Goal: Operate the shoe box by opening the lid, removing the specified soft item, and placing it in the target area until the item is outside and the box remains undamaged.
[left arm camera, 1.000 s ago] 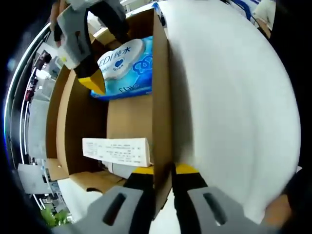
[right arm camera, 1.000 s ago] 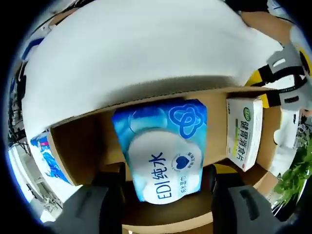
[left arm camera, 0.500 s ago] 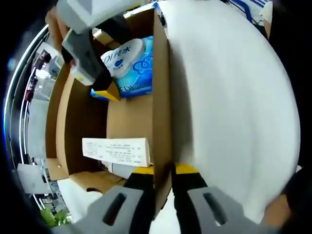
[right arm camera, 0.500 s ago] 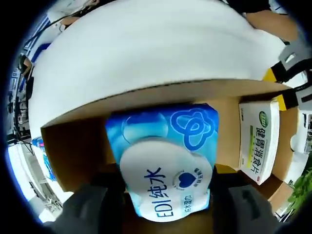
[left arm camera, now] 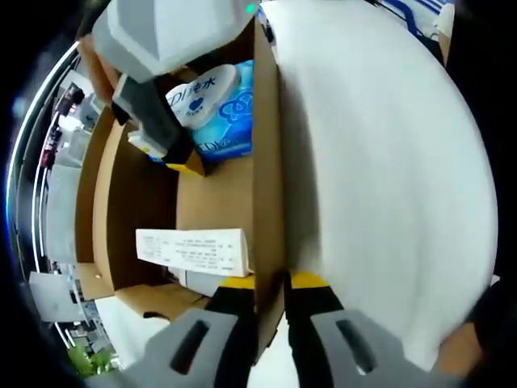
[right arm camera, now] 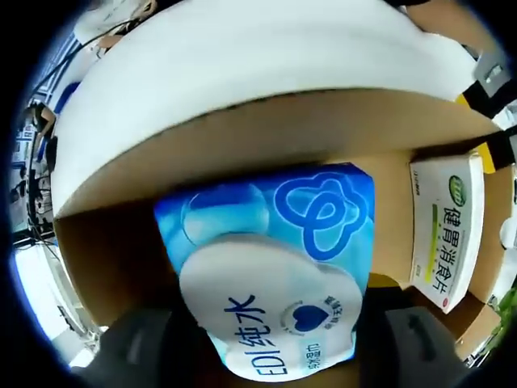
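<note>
Closer now, my right tool point(left arm camera: 174, 145) straddles the wipes pack point(right arm camera: 275, 275), not yet clenched; left tool point(left arm camera: 271, 283) pinches the box wall point(left arm camera: 268, 162). I squeeze gently.

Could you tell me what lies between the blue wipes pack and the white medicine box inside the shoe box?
Only bare cardboard floor separates the blue wipes pack from the white medicine box, as the left gripper view shows.

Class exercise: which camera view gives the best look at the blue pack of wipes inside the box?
The right gripper view: the blue pack of wipes lies close and large, its label readable. In the left gripper view the pack is small at the box's far end, partly hidden behind the right hand-held gripper.
</note>
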